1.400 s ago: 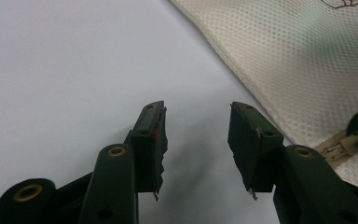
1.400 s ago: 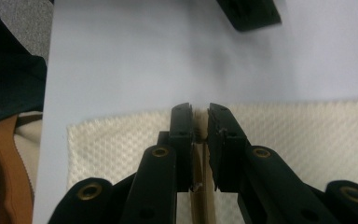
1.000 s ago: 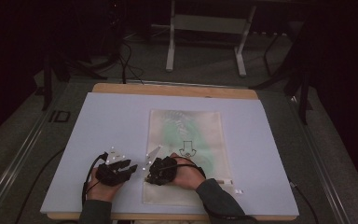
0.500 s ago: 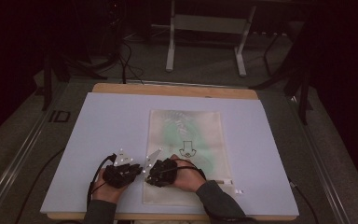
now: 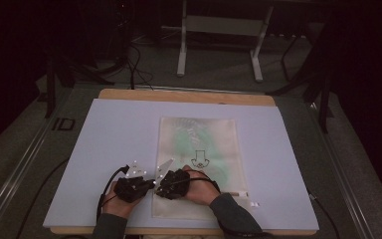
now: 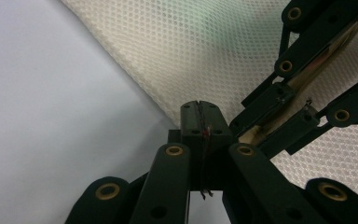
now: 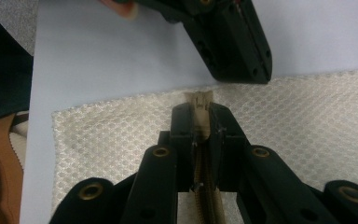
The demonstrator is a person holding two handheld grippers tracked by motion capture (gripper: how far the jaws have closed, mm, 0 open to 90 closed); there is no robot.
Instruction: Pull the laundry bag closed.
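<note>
Overhead, mesh zipper pouch (image 5: 199, 159) lies mid-mat on white table cover (image 5: 109, 139); left gripper (image 5: 146, 184) and right gripper (image 5: 165, 183) meet at its near-left edge. Left gripper view: jaws together at pouch (image 6: 223, 51) edge. Right gripper view: jaws clamped on beige zipper end (image 7: 199, 109).

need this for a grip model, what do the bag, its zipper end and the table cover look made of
The mesh bag looks like cream woven netting, matt, with a regular honeycomb of holes. The zipper end, pinched in the right gripper, looks like beige fabric tape with fine teeth, possibly plastic. The table cover looks like smooth matt pale lilac sheet, paper or plastic; hard to say which.
</note>
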